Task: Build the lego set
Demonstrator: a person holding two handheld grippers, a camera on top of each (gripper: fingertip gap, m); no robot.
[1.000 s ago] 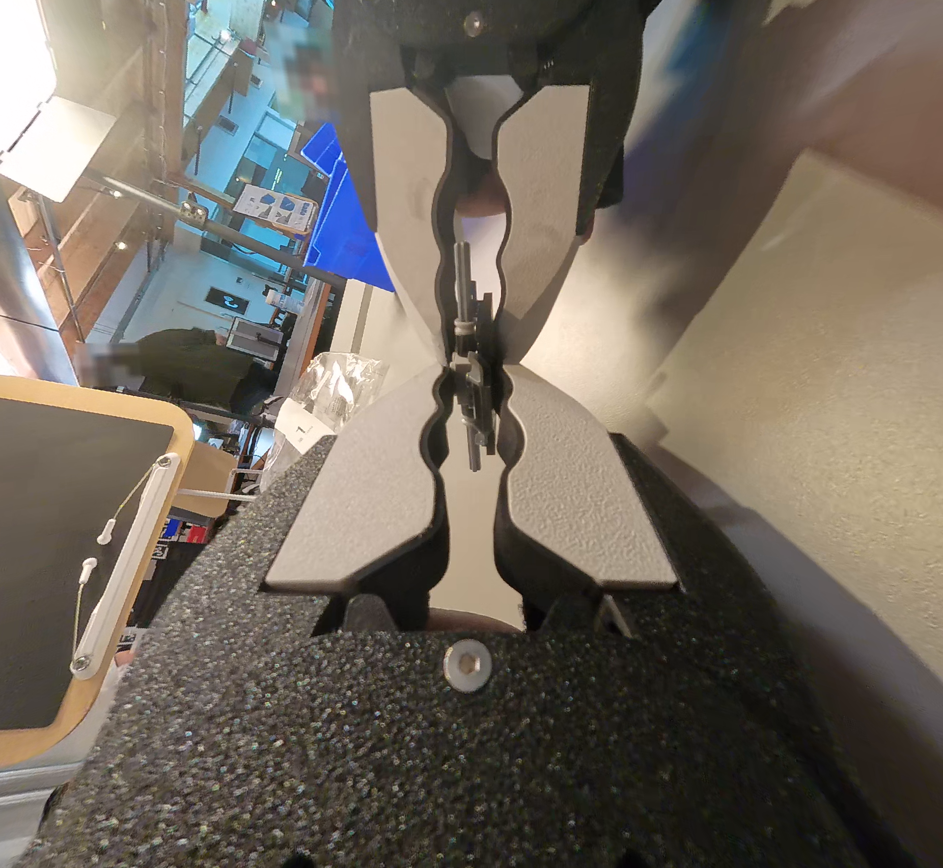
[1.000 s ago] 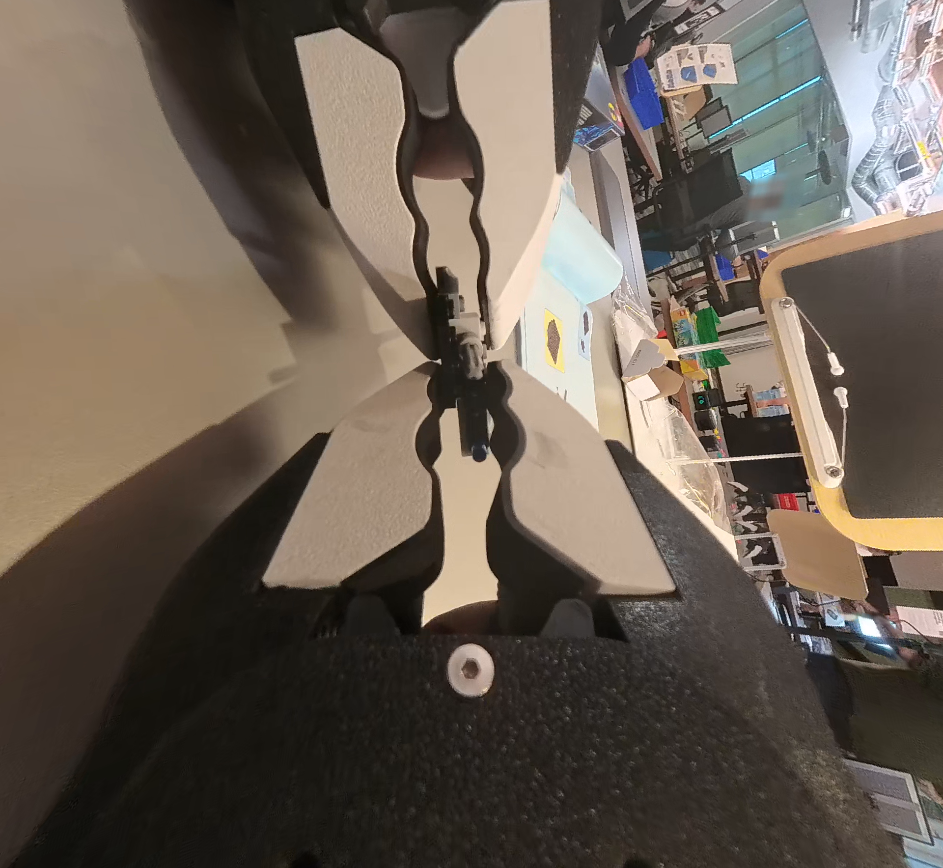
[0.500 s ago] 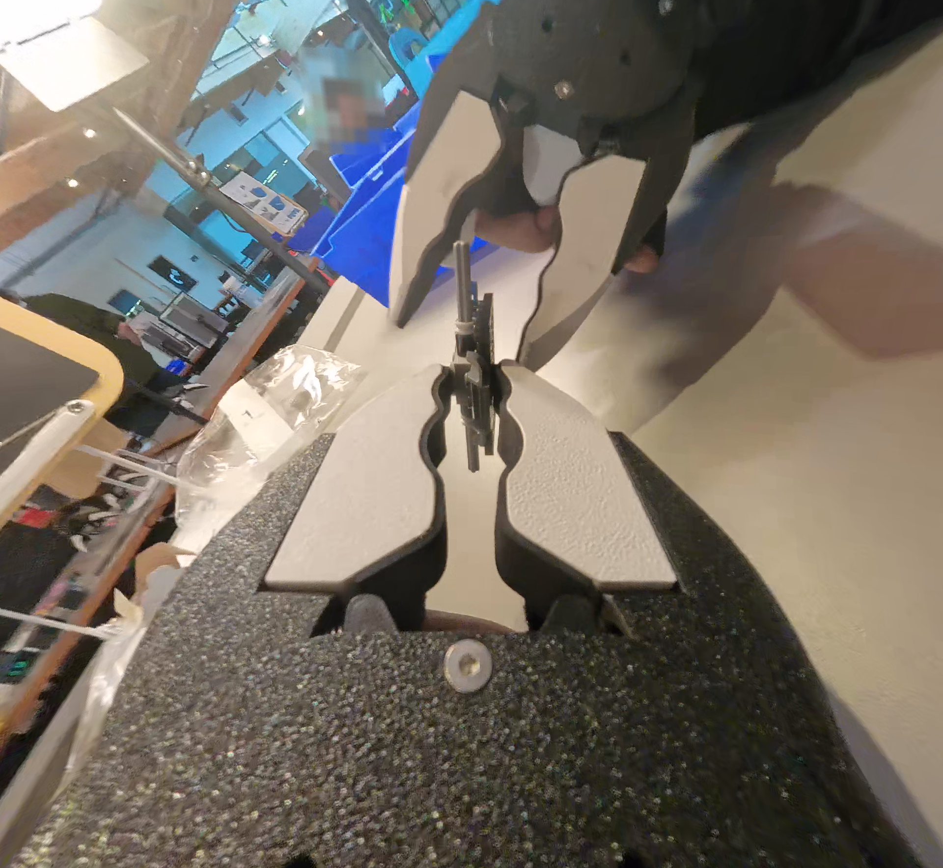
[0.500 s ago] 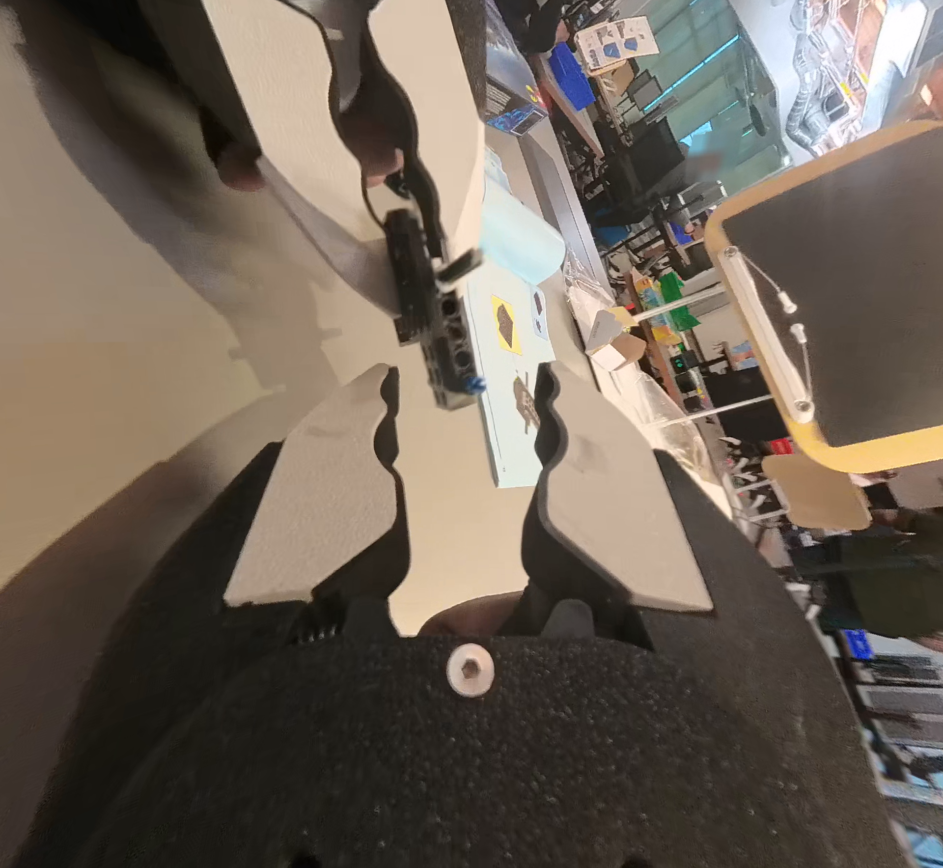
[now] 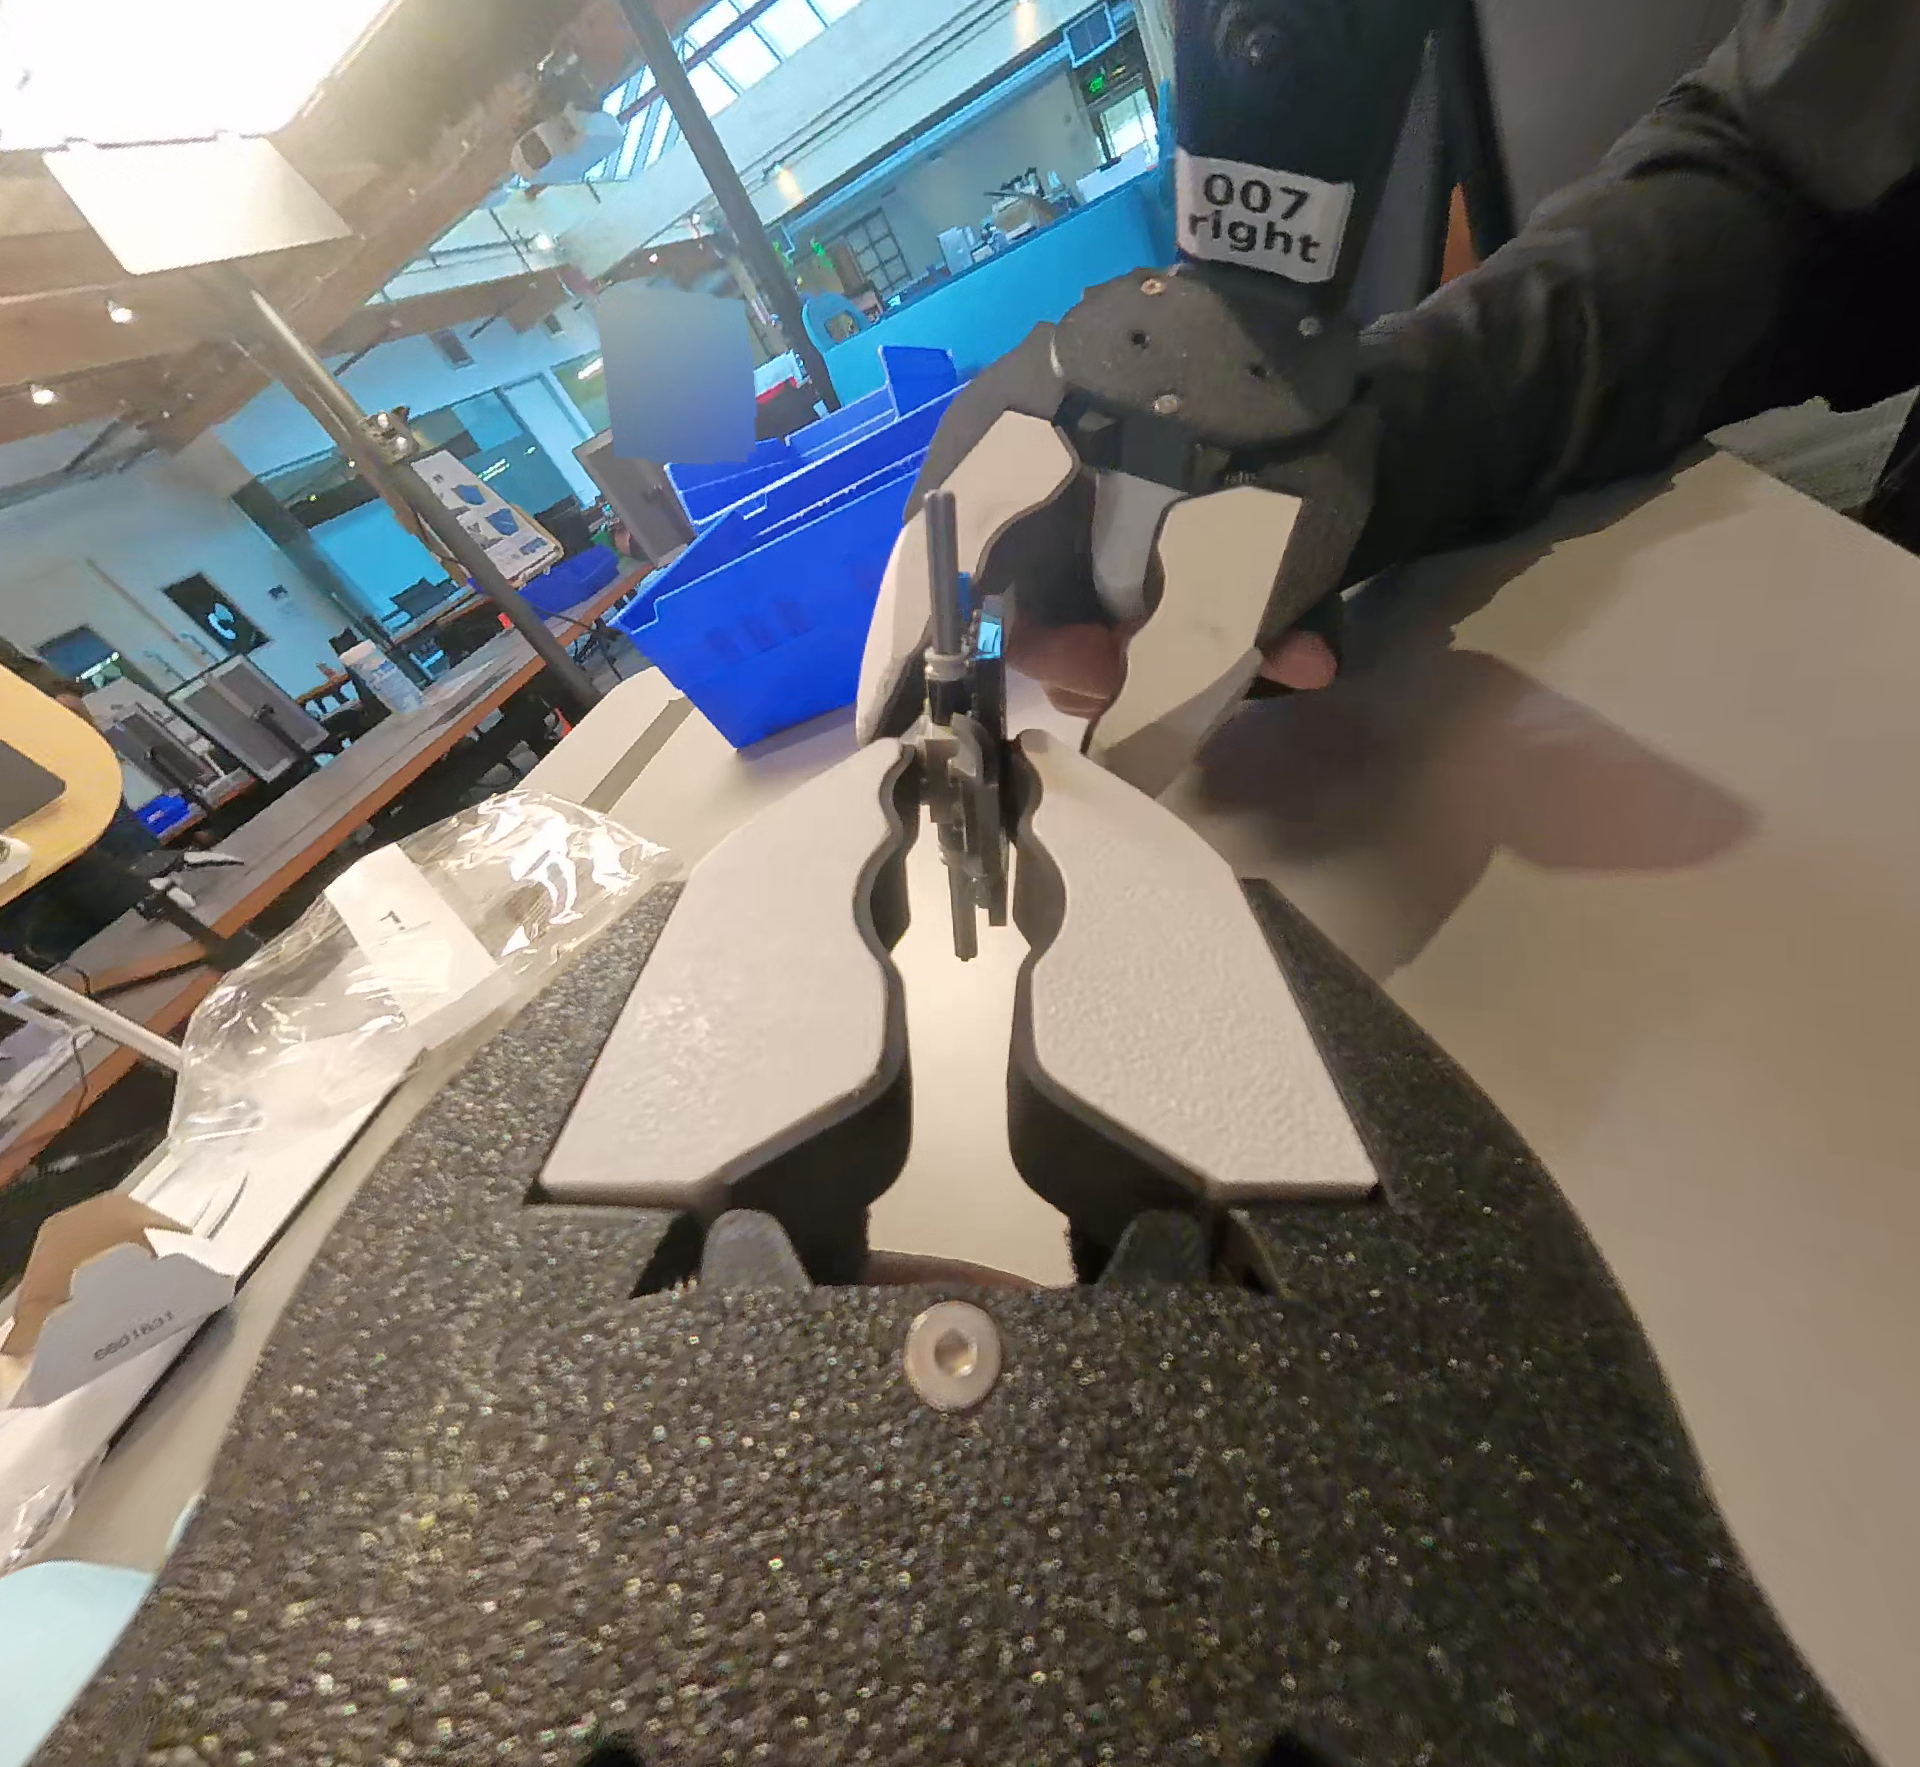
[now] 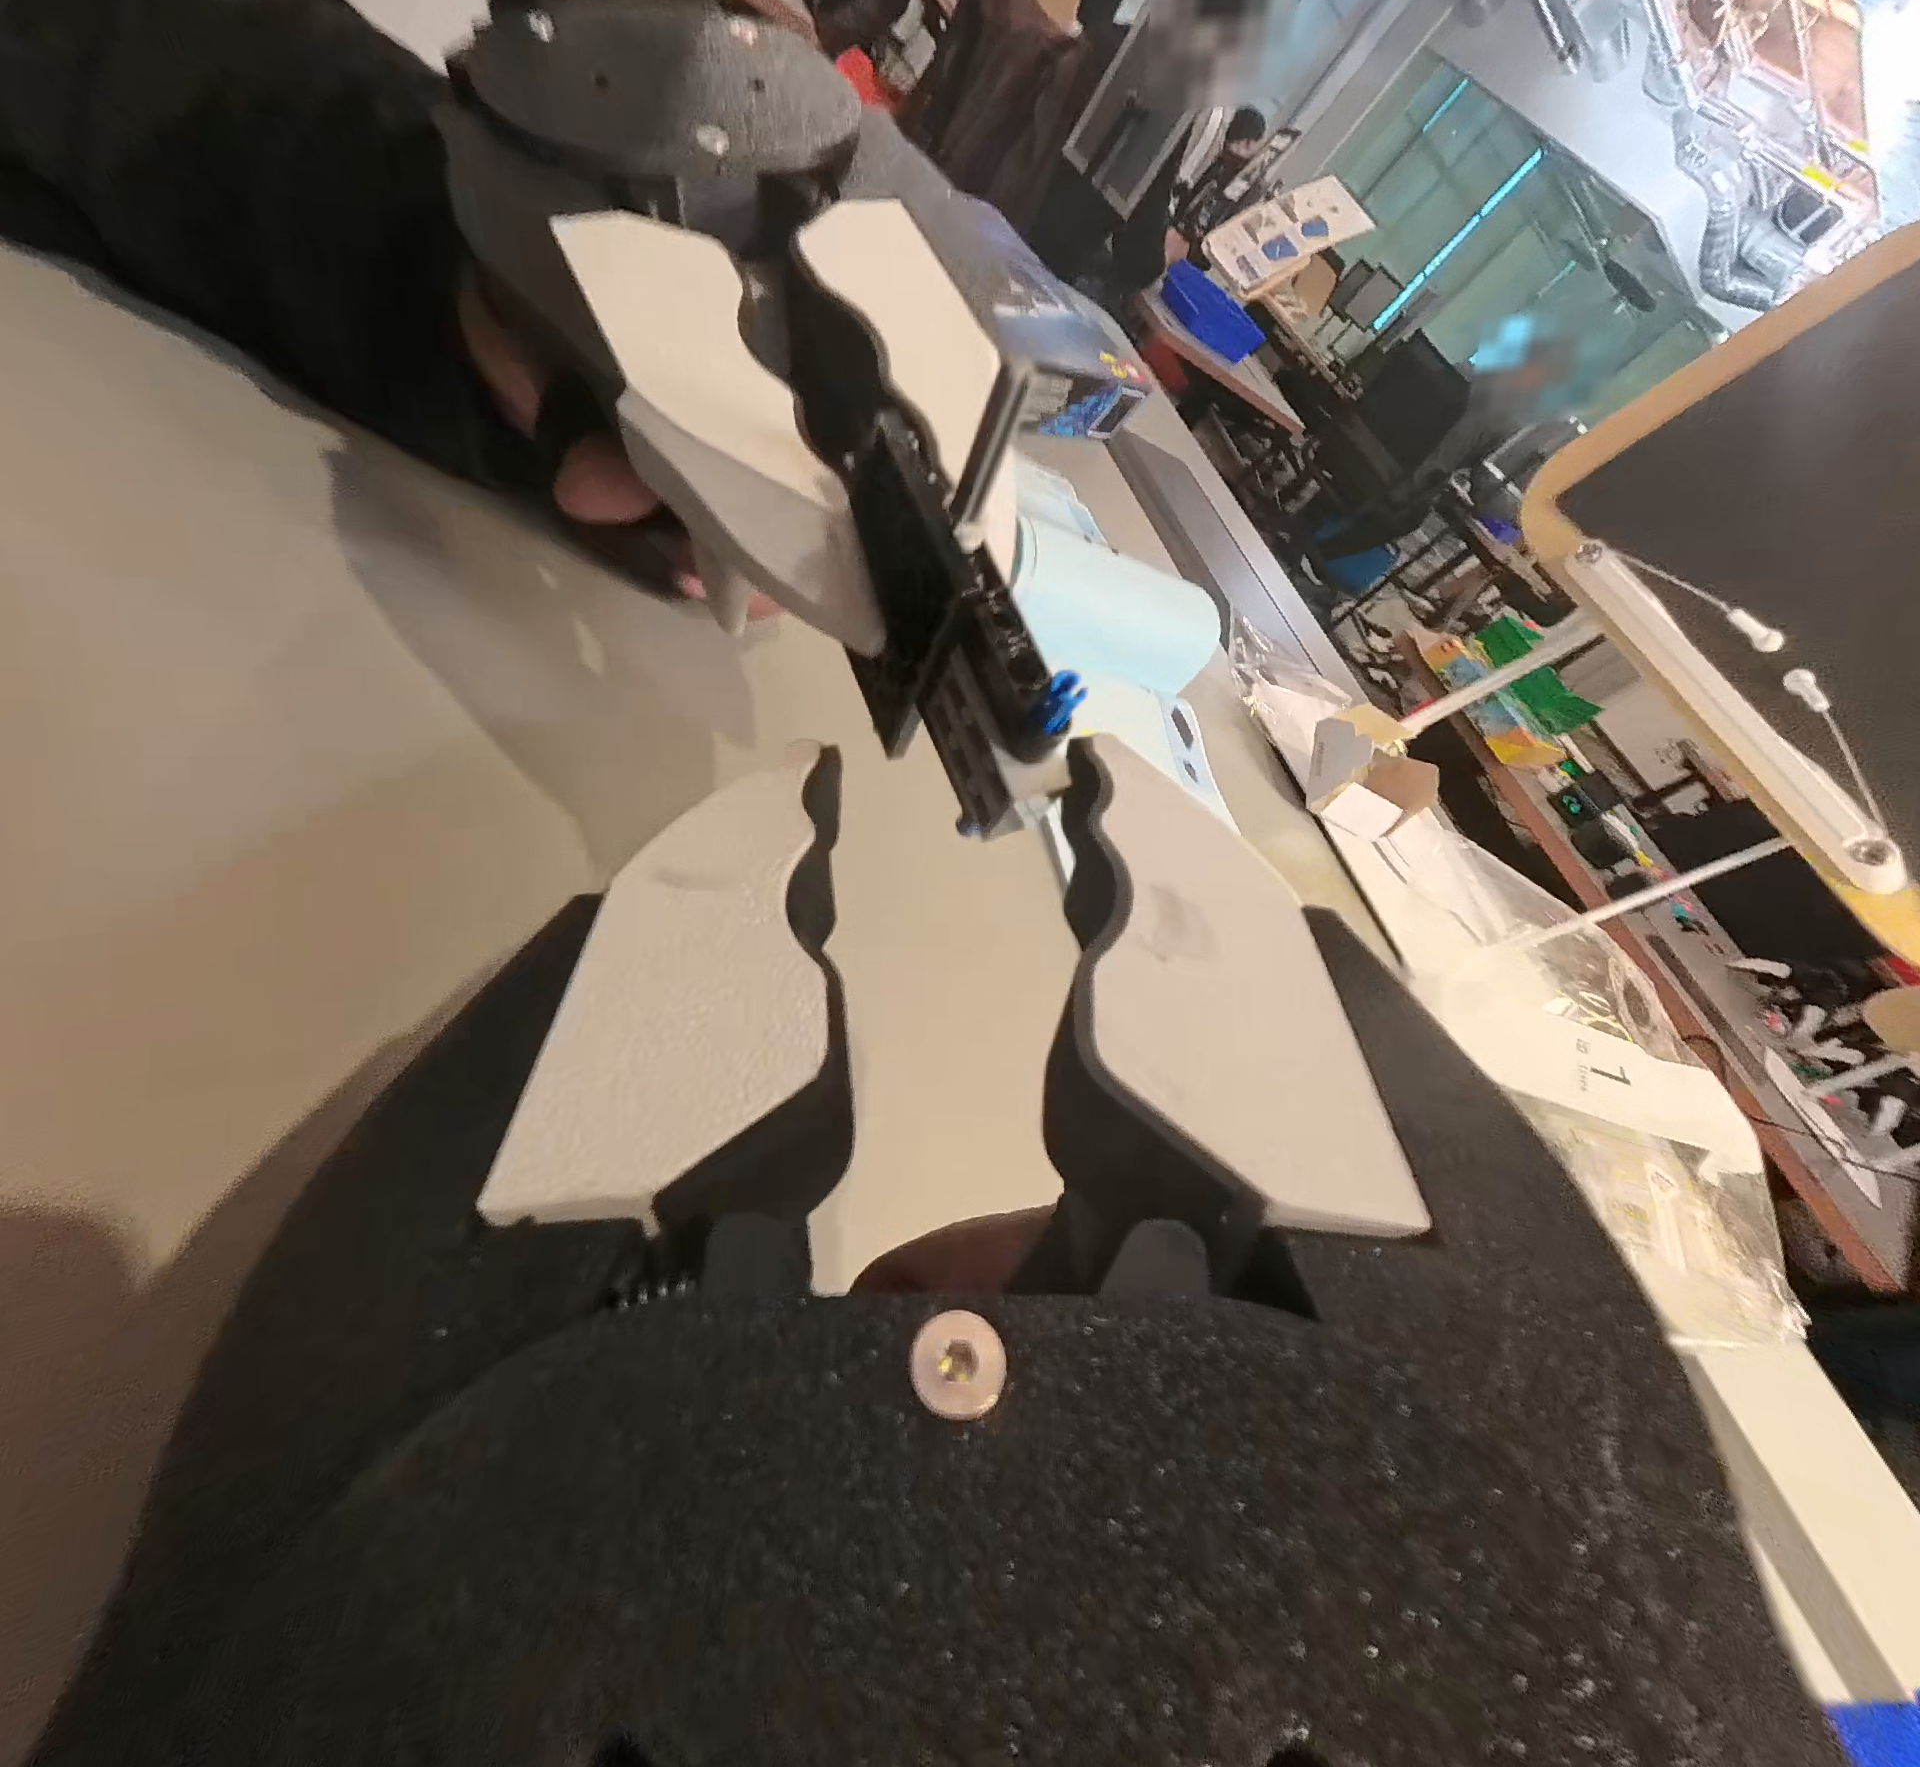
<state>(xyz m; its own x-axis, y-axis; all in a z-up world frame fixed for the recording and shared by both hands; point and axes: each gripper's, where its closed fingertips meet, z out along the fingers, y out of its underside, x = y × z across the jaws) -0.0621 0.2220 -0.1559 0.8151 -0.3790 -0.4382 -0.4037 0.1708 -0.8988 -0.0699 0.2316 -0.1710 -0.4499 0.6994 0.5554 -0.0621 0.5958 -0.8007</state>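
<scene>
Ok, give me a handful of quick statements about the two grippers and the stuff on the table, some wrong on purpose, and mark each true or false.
1. The left gripper is shut on a dark brick assembly with a grey axle sticking out. True.
2. The right gripper is clamped on the same assembly. False: its fingers stand open, with a clear gap on one side of the assembly.
3. Blue bins stand at the far edge of the table. True.
4. The blue bins are stacked on the clear plastic bag. False: the bag lies apart, nearer the left gripper.
5. A small blue pin sticks out of the assembly. True.
</scene>
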